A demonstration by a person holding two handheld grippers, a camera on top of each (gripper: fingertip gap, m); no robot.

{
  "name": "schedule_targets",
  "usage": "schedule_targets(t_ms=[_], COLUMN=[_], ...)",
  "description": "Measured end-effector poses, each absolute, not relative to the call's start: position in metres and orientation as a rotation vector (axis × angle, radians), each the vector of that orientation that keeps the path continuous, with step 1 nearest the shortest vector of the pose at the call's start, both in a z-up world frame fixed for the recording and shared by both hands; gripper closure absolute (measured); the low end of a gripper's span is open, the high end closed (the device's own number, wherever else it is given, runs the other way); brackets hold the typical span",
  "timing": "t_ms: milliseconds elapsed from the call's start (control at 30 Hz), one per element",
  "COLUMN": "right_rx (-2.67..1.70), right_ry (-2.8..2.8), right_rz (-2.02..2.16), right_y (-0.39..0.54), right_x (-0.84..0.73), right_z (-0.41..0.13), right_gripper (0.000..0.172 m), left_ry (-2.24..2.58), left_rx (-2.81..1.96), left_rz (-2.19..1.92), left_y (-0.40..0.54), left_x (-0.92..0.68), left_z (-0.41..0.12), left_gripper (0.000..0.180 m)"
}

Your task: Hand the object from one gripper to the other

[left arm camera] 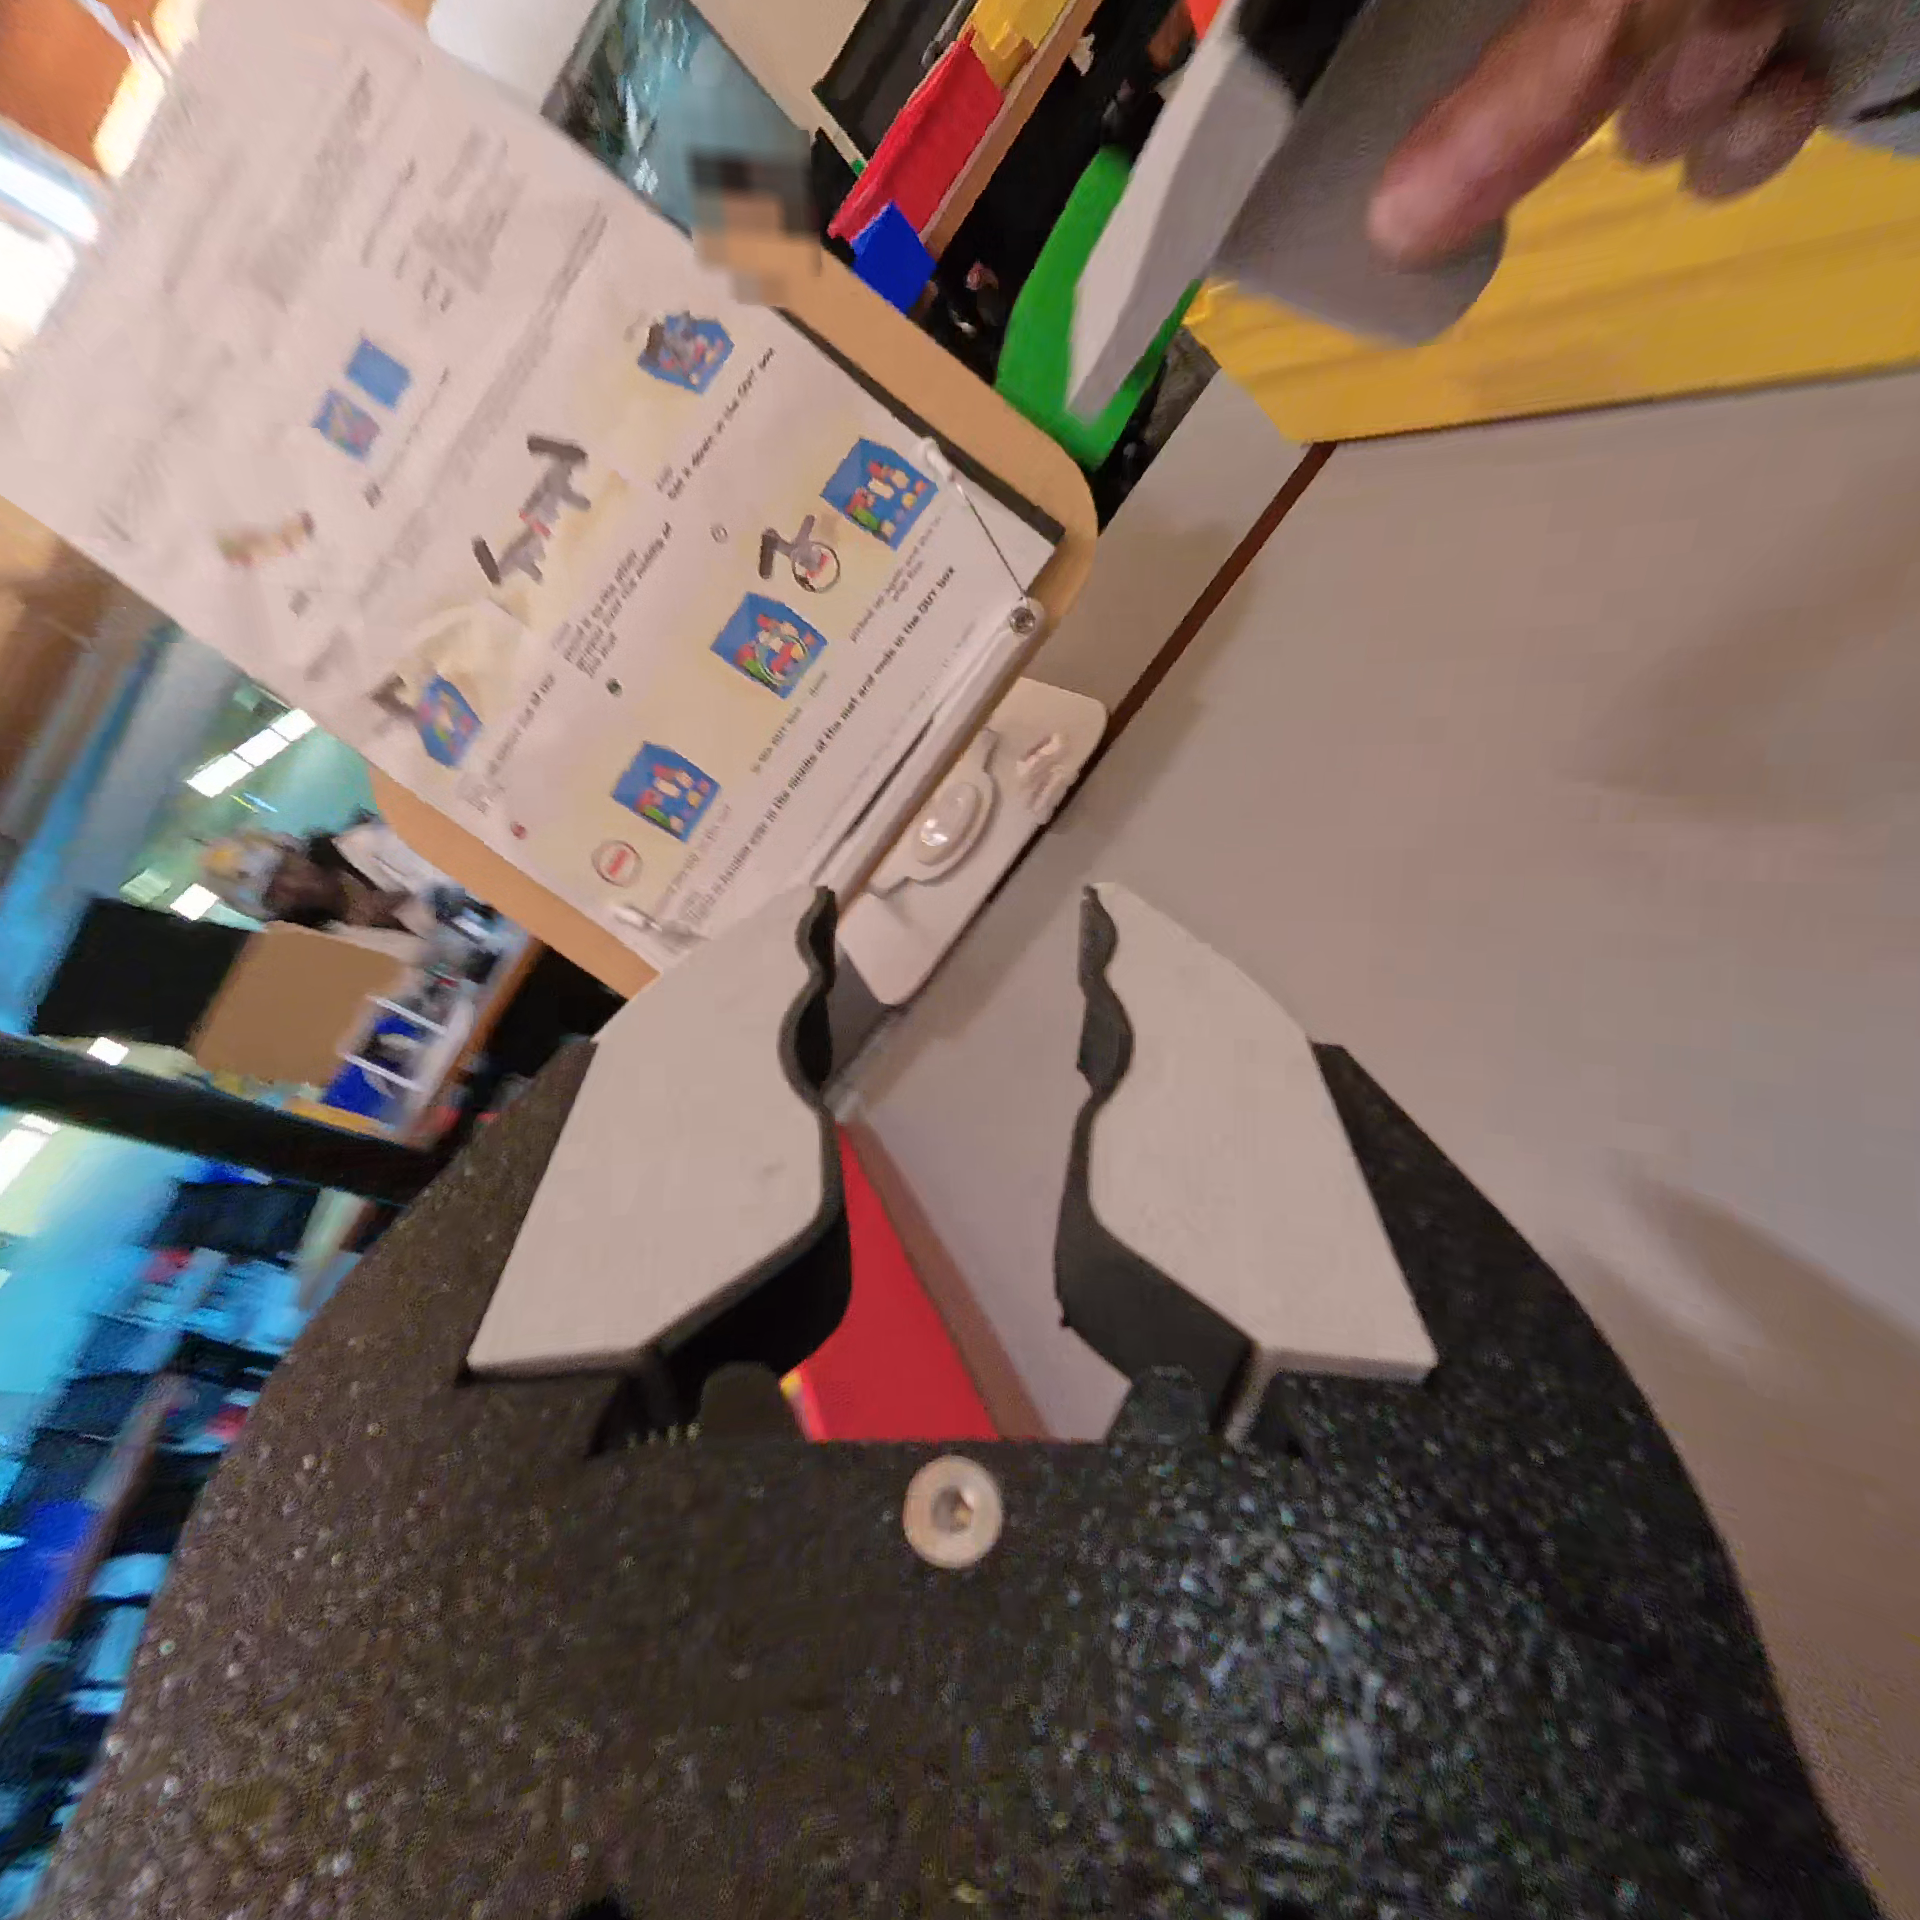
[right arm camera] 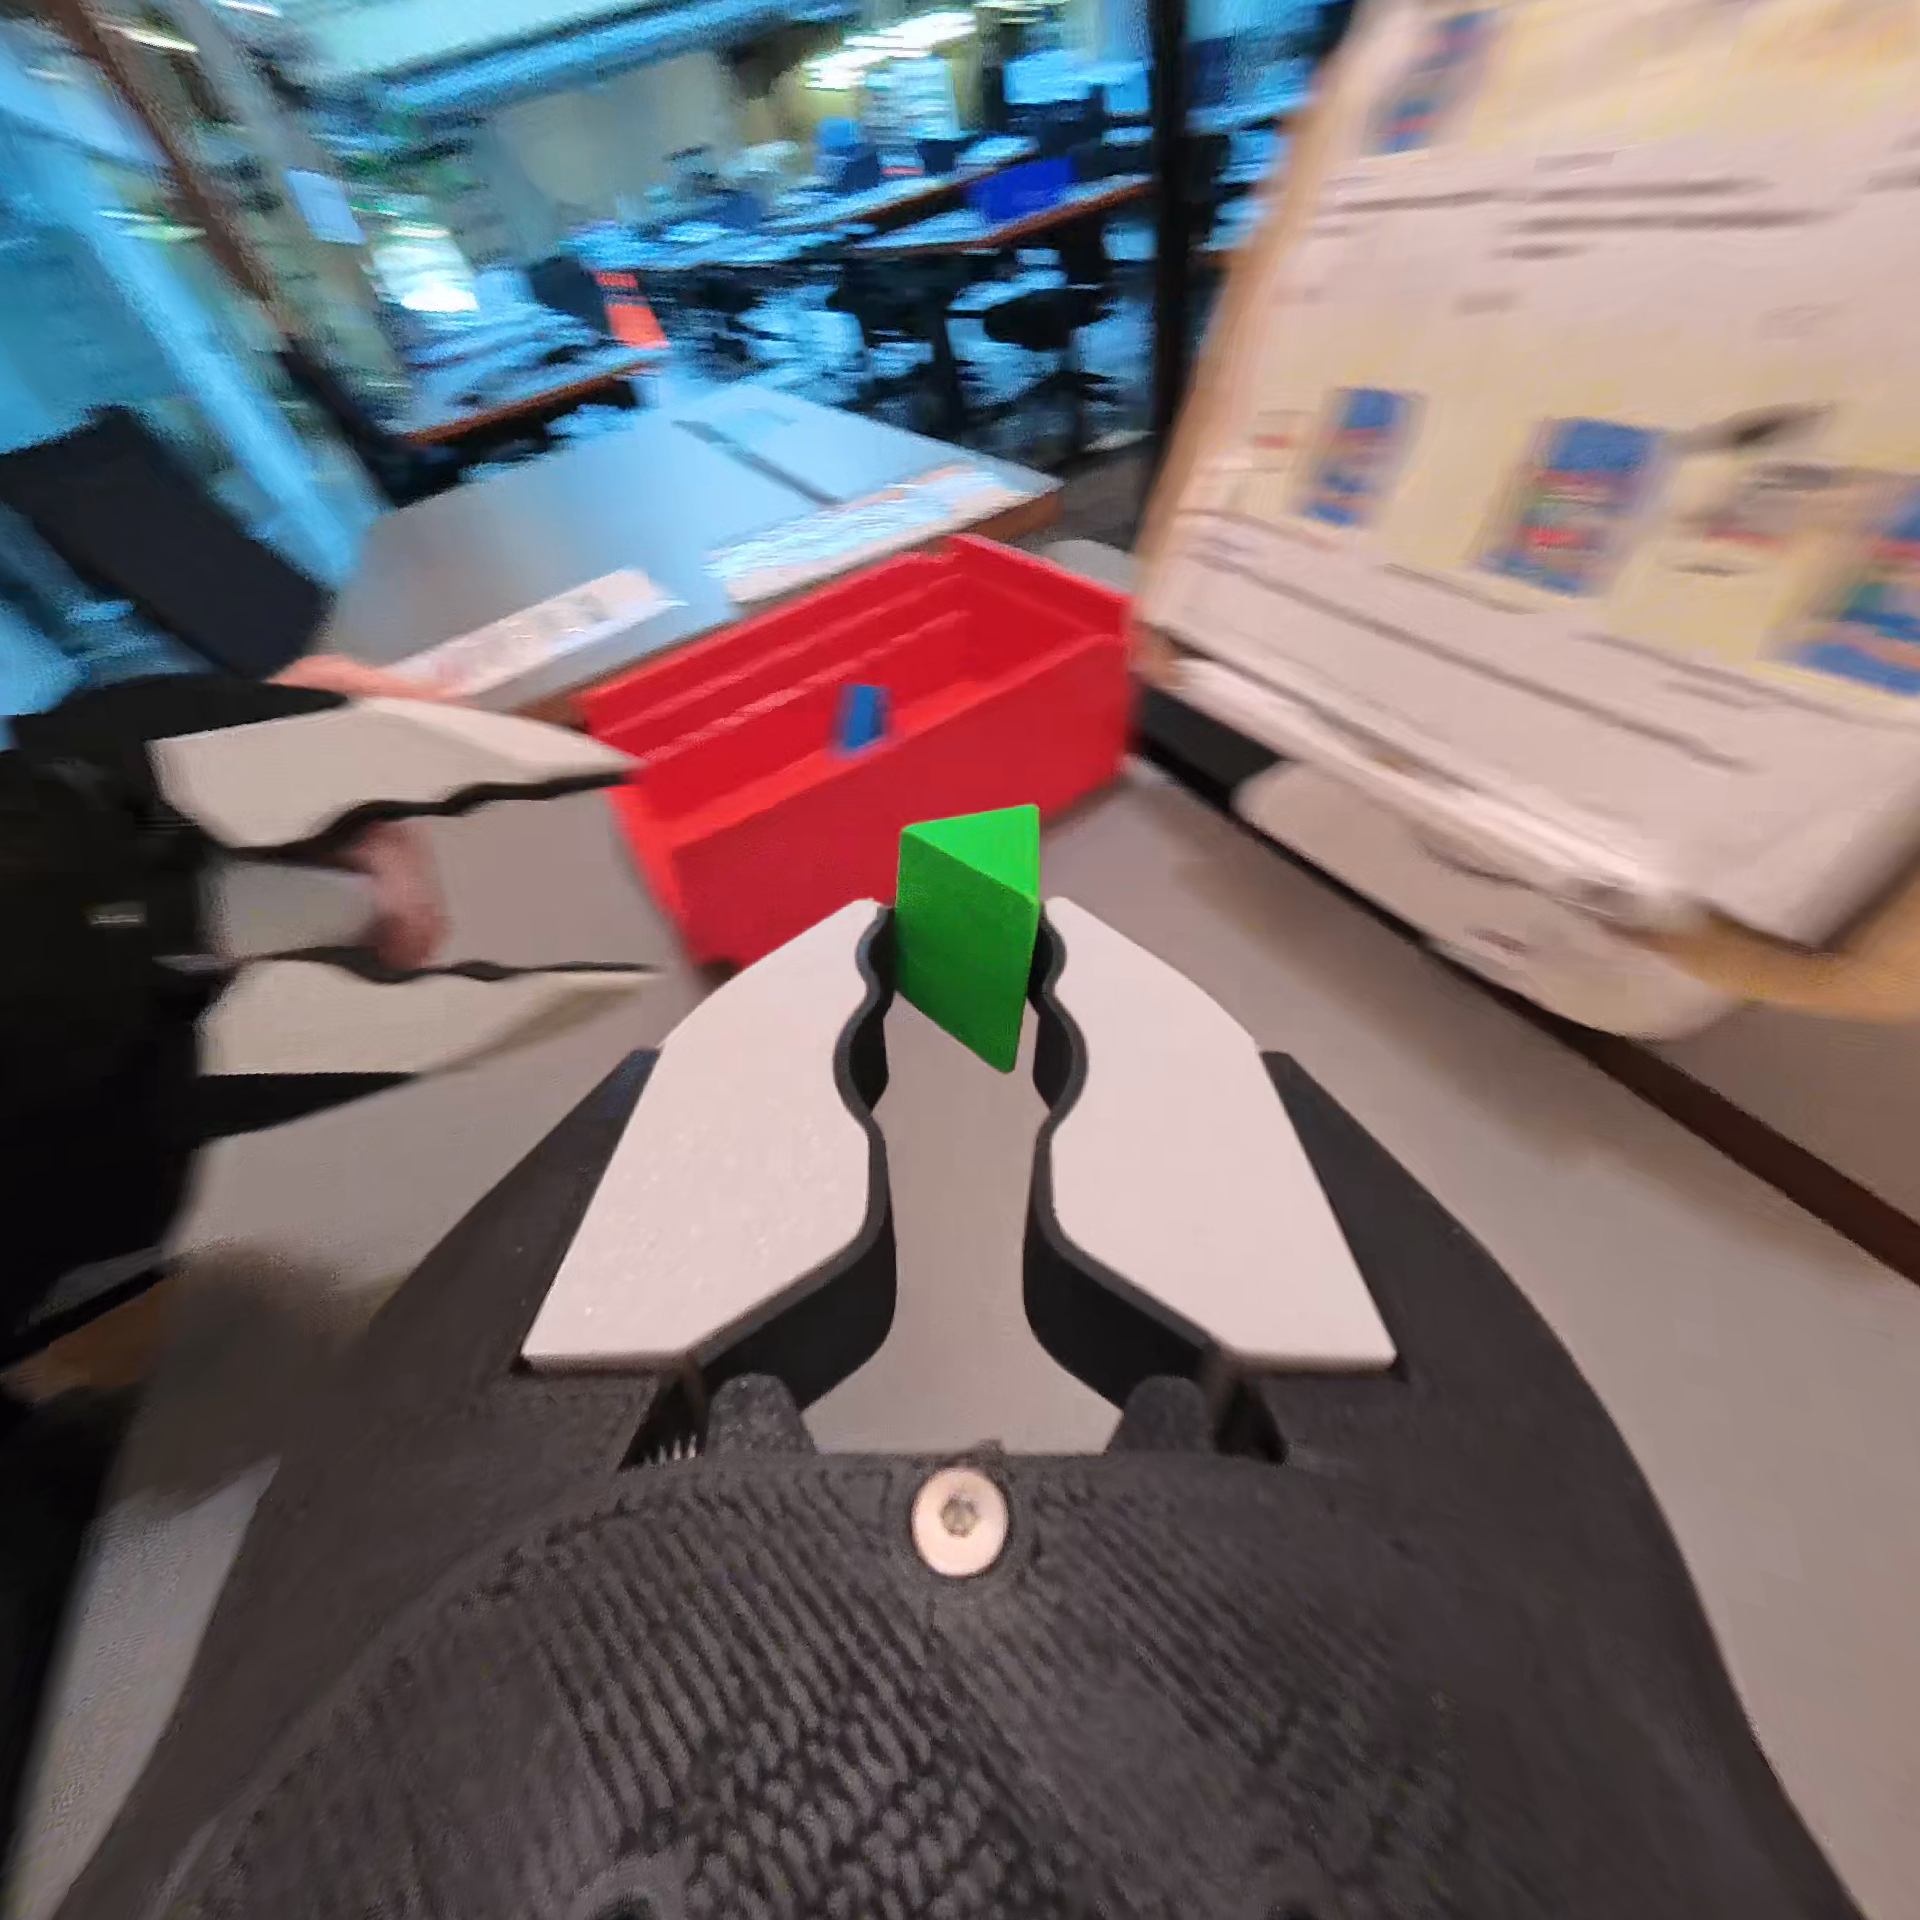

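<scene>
My right gripper point(right arm camera: 961, 925) is shut on a green triangular block point(right arm camera: 966, 935); both pads press its sides and it stands up between the fingertips above the grey table point(right arm camera: 1351, 1195). My left gripper point(left arm camera: 956, 925) is open and empty, with only the table edge between its fingers. In the right wrist view the left gripper point(right arm camera: 644, 873) comes in from the left, jaws apart, short of the block. In the left wrist view one grey finger point(left arm camera: 1174, 208) of the right gripper and a hand point(left arm camera: 1558, 114) show at the top right; the block's grasp is hidden there.
A red box point(right arm camera: 883, 821) with a blue block point(right arm camera: 862, 717) inside stands just beyond the green block. A board with an instruction sheet point(right arm camera: 1558, 520) stands on the right; it also shows in the left wrist view point(left arm camera: 623, 520). A yellow box point(left arm camera: 1610, 312) sits far right.
</scene>
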State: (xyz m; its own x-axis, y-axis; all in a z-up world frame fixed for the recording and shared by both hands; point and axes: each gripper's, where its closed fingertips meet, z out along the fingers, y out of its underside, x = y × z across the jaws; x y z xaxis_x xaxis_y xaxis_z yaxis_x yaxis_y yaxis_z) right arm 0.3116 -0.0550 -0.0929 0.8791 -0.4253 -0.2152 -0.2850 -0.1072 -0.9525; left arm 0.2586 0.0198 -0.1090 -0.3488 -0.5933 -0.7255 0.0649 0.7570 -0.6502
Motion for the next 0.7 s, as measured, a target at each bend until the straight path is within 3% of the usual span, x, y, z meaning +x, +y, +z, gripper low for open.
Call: schedule_targets(t_ms=[33,367,567,700], right_rx=[-1.713,-1.799,-1.900,-1.935], right_ry=[0.633,1.392,1.602,1.579], right_rz=[-0.237,-0.779,-0.832,-0.765], right_y=[-0.079,-0.316,-0.377,-0.368], right_x=[0.330,0.399,0.395,0.397], right_z=[-0.097,-0.177,-0.227,-0.240], right_gripper=[0.147,0.147,0.147,0.147], left_ry=[1.831,1.985,2.039,2.063], left_rx=[-0.471,-0.852,-0.903,-0.916], left_rz=[-0.763,-0.885,-0.838,-0.822], left_y=[0.023,0.054,0.065,0.068], left_x=[0.258,0.245,0.240,0.239], left_z=[-0.113,-0.161,-0.181,-0.188], left_gripper=[0.137,0.136,0.137,0.138])
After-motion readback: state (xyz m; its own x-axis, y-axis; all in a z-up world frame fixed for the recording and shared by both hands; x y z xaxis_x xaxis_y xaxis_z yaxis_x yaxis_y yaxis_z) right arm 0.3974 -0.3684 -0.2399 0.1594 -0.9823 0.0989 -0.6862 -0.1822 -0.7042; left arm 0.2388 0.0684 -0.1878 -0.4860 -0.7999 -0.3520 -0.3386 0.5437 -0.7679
